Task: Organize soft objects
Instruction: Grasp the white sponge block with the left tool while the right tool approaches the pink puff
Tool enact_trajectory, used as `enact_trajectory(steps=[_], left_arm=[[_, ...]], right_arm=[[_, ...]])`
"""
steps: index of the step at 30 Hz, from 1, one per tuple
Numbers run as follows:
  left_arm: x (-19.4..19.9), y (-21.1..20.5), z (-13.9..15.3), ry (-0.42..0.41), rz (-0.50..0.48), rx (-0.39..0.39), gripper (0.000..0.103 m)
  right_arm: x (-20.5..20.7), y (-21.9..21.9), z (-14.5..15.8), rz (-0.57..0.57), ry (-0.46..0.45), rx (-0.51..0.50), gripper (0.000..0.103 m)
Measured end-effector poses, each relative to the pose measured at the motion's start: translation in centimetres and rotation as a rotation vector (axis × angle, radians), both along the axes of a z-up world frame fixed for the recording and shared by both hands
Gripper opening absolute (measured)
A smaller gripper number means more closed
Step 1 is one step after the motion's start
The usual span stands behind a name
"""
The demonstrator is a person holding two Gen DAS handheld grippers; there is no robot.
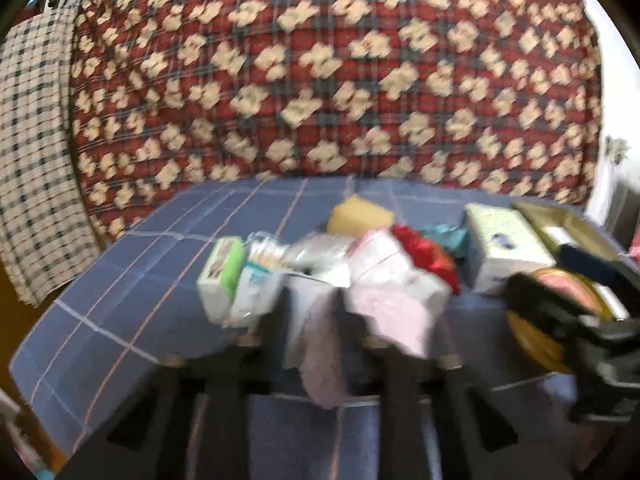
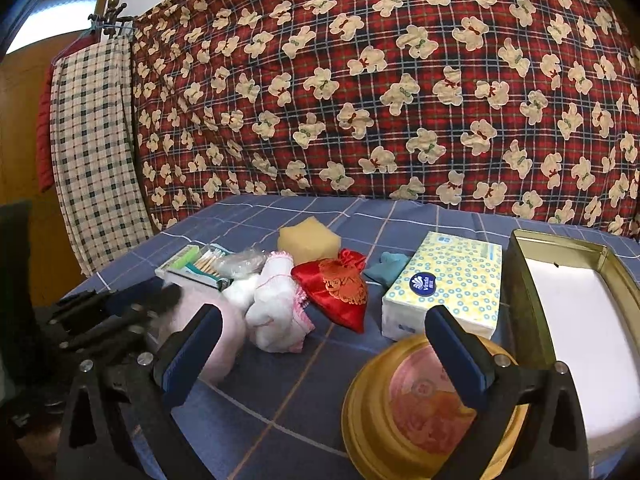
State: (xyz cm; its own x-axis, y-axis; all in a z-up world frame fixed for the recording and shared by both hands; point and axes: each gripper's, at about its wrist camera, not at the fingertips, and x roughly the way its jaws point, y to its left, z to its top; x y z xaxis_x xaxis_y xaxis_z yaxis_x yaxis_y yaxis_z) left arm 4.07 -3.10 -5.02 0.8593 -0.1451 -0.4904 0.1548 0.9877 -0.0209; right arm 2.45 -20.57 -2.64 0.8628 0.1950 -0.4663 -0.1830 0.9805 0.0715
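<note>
My left gripper point(image 1: 312, 302) is shut on a pale pink cloth point(image 1: 320, 348), which hangs down between its fingers in the blurred left wrist view. In the right wrist view this gripper point(image 2: 160, 300) comes in from the left with the pink cloth point(image 2: 218, 344) bunched at its tip. My right gripper point(image 2: 326, 344) stands open above the blue checked sheet point(image 2: 280, 392), with nothing between its fingers. Ahead of it lie a white frilled cloth point(image 2: 276, 312), a red satin pouch point(image 2: 340, 292), a yellow sponge point(image 2: 308, 240) and a teal cloth point(image 2: 386, 270).
A tissue pack point(image 2: 448, 280) lies right of the pouch. An open gold tin box point(image 2: 524, 272) stands at the far right, with a round gold tin point(image 2: 420, 408) under my right finger. A cotton swab box point(image 2: 192, 266) and a plastic bag point(image 2: 244, 260) lie at the left. A bear-print blanket point(image 2: 360, 100) hangs behind.
</note>
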Motion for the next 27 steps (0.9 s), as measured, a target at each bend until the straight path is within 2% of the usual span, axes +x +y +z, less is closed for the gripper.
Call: enact_trajectory(steps=[3, 6, 7, 8, 9, 10, 13, 16, 18, 20, 21, 23, 27], left_arm=[[-0.1, 0.6, 0.2, 0.001, -0.022, -0.046, 0.003], [0.0, 0.6, -0.1, 0.001, 0.001, -0.028, 0.005], [-0.1, 0.8, -0.1, 0.000, 0.016, -0.030, 0.014], [0.0, 0.9, -0.2, 0.005, 0.024, -0.034, 0.033], [0.0, 1.1, -0.4, 0.009, 0.032, -0.038, 0.041], [0.0, 1.2, -0.6, 0.007, 0.035, -0.037, 0.045], [0.5, 1.7, -1.3, 0.031, 0.057, -0.009, 0.044], [1.1, 2.7, -1.8, 0.079, 0.057, -0.038, 0.057], [1.7, 3.2, -2.2, 0.125, 0.024, -0.085, 0.055], [1.7, 3.1, -2.4, 0.128, 0.014, -0.072, 0.029], [1.5, 3.0, -2.5, 0.114, 0.025, -0.050, 0.024], [1.2, 3.2, -2.5, 0.099, 0.019, -0.050, 0.018], [0.9, 4.2, -2.5, 0.084, 0.023, -0.085, 0.014]], right_arm=[[0.0, 0.0, 0.0, 0.000, -0.002, -0.003, 0.103], [0.0, 0.0, 0.1, 0.001, -0.003, -0.003, 0.103], [0.1, -0.1, 0.2, -0.002, -0.003, -0.002, 0.103], [0.1, -0.1, 0.2, -0.004, 0.000, -0.002, 0.103], [0.2, -0.1, 0.2, 0.003, 0.014, 0.008, 0.103], [0.4, 0.0, 0.2, 0.016, 0.028, 0.017, 0.103], [0.4, 1.0, -0.3, 0.078, 0.064, 0.014, 0.103], [0.6, 2.2, -0.9, 0.109, 0.081, -0.024, 0.103], [0.5, 2.6, -1.5, 0.104, 0.081, -0.046, 0.103], [0.5, 2.7, -1.8, 0.102, 0.082, -0.047, 0.103], [0.6, 2.7, -1.8, 0.104, 0.084, -0.045, 0.103], [0.6, 2.8, -1.9, 0.106, 0.085, -0.044, 0.103], [0.4, 3.9, -2.5, 0.138, 0.094, -0.067, 0.103]])
